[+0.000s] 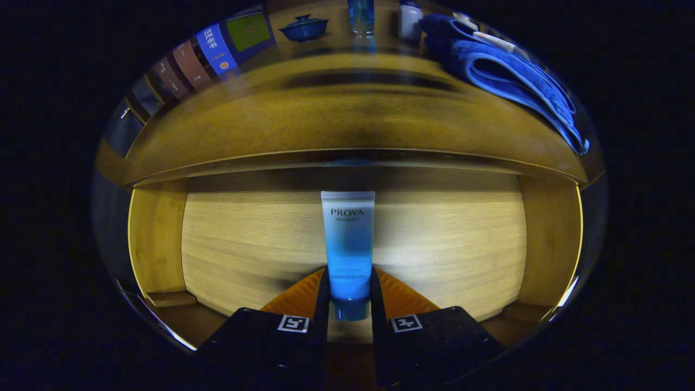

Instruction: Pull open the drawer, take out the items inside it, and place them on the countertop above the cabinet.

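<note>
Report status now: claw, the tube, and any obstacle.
Claw shut on tube, cap end between fingers. Tube inside open drawer. Countertop overhangs above; towel on it.

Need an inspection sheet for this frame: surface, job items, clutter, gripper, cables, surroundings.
Surface: wooden countertop above the open drawer.
Job's things: blue tube, cap end toward the gripper, over the drawer floor.
Clutter: on the countertop, blue folded towel, blue lidded bowl, a bottle, a white container, row of books.
Gripper: gripper shut on the tube, both fingers pressing its lower sides.
Cables: nothing seen.
Surroundings: dark; nothing else seen.
</note>
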The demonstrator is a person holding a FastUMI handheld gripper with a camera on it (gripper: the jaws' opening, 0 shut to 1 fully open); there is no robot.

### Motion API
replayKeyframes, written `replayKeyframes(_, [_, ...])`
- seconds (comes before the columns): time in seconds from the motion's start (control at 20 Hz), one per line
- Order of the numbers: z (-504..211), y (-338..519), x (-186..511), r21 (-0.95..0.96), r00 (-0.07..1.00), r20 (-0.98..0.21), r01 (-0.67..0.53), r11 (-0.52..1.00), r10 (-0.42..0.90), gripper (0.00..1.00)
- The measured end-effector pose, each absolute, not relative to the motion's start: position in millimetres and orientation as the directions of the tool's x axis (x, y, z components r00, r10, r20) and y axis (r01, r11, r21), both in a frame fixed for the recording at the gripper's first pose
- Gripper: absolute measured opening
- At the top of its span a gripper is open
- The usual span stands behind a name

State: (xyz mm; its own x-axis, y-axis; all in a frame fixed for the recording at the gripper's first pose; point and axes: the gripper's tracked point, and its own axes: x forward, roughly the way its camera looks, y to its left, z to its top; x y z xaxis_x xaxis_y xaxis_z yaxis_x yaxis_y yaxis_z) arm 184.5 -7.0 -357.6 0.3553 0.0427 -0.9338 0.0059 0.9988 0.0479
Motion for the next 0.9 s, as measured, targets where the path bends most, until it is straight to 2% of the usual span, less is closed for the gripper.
replayKeyframes(0.55, [-258.5, 8.4, 134.8, 0.131, 0.475, -0.868, -0.061, 0.989, 0.144, 0.40])
replayKeyframes(0.9, [-210.3, 5.3, 198.3, 0.102, 0.541, -0.834, -0.042, 0.994, 0.109, 0.40])
